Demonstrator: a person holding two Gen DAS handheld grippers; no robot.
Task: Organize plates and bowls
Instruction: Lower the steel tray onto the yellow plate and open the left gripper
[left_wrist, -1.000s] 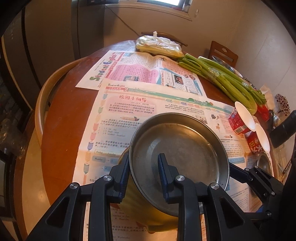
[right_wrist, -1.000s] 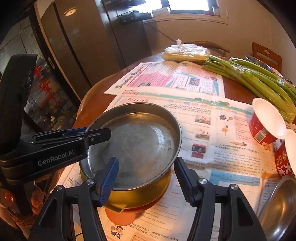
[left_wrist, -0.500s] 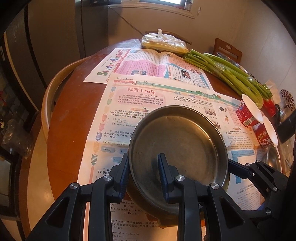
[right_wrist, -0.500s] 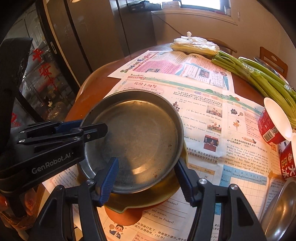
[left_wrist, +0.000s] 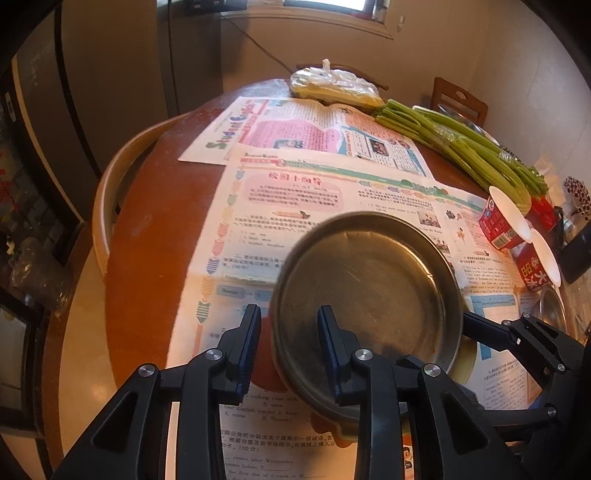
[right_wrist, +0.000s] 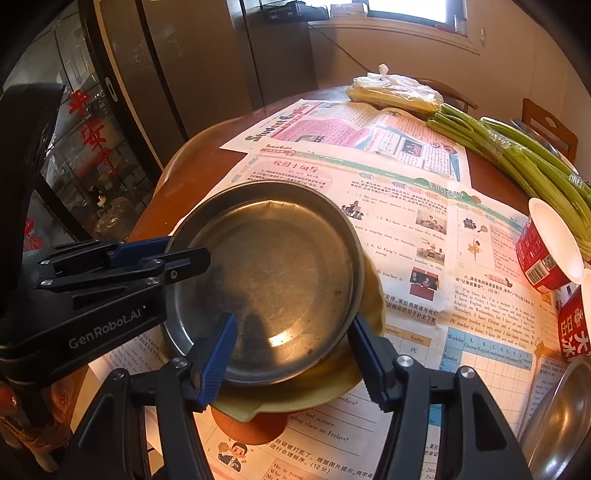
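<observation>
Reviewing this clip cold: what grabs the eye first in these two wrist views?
The round steel pan fills the middle of both views, sitting on a yellow dish atop newspapers spread over the round wooden table. The left claw straddles the pan's near rim, its jaws having just been opening. Behind lie long green stalks, with two red paper cups at the right.

You're looking across a round wooden surface (left_wrist: 155, 229) toward beige walls (left_wrist: 517, 66). A bright window (right_wrist: 410, 9) sits high beyond its far edge. A wooden chair (left_wrist: 460, 99) stands at the far right edge, a tall cabinet (right_wrist: 207, 62) at the left.
</observation>
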